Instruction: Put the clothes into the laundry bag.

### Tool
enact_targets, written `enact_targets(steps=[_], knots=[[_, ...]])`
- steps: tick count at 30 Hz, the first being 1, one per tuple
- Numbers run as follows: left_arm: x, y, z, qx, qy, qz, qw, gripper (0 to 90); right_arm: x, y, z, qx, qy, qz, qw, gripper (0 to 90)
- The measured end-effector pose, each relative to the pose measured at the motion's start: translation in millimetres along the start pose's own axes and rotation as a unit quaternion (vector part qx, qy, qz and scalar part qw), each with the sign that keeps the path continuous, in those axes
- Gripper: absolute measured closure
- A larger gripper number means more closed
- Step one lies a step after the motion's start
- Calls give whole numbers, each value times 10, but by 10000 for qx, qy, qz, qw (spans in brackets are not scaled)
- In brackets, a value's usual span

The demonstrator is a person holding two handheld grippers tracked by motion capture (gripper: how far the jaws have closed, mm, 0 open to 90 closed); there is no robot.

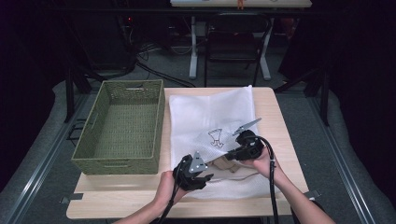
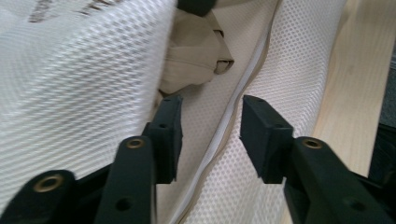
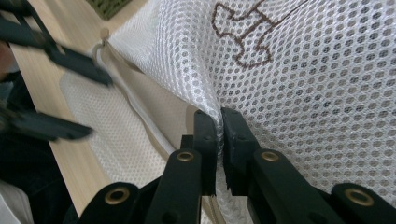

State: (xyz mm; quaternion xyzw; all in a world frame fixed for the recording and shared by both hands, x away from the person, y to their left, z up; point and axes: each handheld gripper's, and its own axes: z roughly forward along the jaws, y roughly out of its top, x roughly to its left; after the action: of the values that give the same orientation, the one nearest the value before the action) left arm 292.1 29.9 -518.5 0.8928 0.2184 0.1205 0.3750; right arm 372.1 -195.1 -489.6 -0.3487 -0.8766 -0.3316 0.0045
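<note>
Pinching mesh bag [image 3: 299,93] – right gripper [image 3: 219,116], beige garment [image 2: 196,56] seemingly inside, left gripper [image 2: 210,116] parted, basket [image 1: 93,140] bare

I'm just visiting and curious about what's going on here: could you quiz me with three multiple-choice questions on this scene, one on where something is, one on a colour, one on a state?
1. Where is the basket relative to the mesh bag?
A. to its left
B. on top of it
C. to its right

2. What colour is the basket?
A. red
B. green
C. blue

3. What is the right gripper doing?
A. hanging open above the table
B. holding the basket's rim
C. pinching the bag's mesh

Answers: 1 A, the high view shows it beside the bag on the left. 2 B, its weave is olive green. 3 C, its jaws are shut on a fold of white mesh.
</note>
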Motion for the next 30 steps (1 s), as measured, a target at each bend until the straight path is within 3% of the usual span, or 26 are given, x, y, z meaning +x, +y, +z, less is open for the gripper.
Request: enact_targets(steps=[3,6,9,12,15,17,20,26,29,30], knots=[[-18,-16,153,-61,105,-77,9999,750,-9,4,-8,-57,51,47,10000,855],[-59,-17,320,-169,214,-118,9996,819,-24,6,-1,-93,75,74,9999,856],[-121,-3,451,-328,368,-21,9988,856,-30,8,0,-95,62,88,9999,857],[-128,23,591,-346,452,-74,9983,868,-33,6,-7,-138,90,147,9998,857],[-92,65,724,-332,497,-321,9977,878,-48,3,-16,-188,175,219,9994,858],[-73,82,797,-354,647,-435,9963,885,-65,0,-26,-234,259,301,9989,859],[-20,114,844,-309,837,-524,9946,892,-86,-7,-43,-288,333,394,9983,860],[62,143,878,-440,1068,-744,9905,899,-92,-3,-81,-362,399,490,9973,860],[92,137,883,-422,1002,-797,9909,894,-90,-10,-72,-326,381,537,9973,858],[90,135,865,-408,889,-818,9918,876,-92,-12,-64,-312,381,516,9975,858]])
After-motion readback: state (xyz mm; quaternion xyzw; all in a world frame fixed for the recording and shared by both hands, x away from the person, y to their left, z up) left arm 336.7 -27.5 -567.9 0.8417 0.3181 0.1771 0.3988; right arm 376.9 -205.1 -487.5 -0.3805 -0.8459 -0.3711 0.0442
